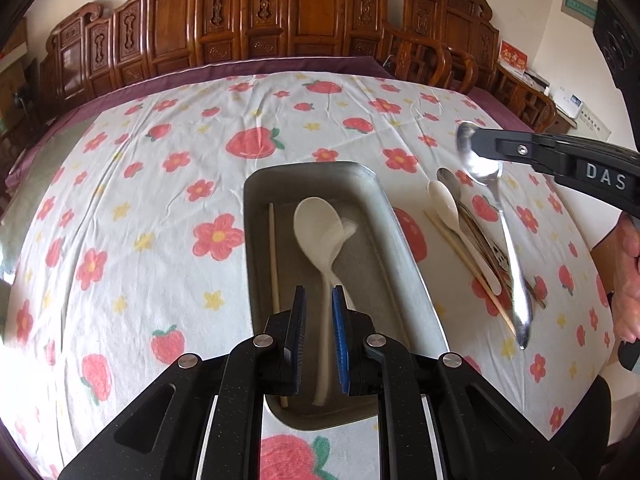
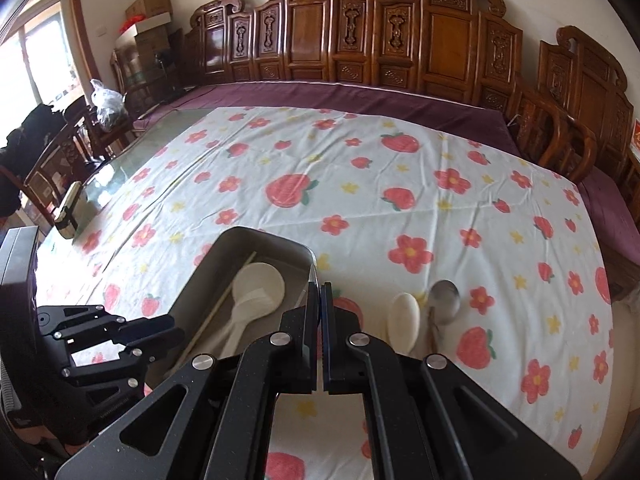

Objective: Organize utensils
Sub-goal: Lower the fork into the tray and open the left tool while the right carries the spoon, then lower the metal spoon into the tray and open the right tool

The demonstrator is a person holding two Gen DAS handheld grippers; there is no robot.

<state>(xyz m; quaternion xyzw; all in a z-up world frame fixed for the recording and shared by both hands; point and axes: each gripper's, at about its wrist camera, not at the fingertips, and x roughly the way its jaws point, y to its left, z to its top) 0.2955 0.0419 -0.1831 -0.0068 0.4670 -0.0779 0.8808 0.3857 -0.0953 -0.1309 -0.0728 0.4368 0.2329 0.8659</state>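
Note:
A grey tray sits on the flowered cloth. It holds a large white spoon and a chopstick. My left gripper hovers over the tray's near end. Its jaws are nearly together, and the spoon's handle shows through the narrow slit, lying in the tray. My right gripper is shut on a metal spoon at its bowl. That spoon's handle hangs down, above the cloth to the right of the tray.
To the right of the tray lies a pile with a small white spoon, a metal spoon, a chopstick and other utensils. Carved wooden chairs line the far side. A person's hand is at the right.

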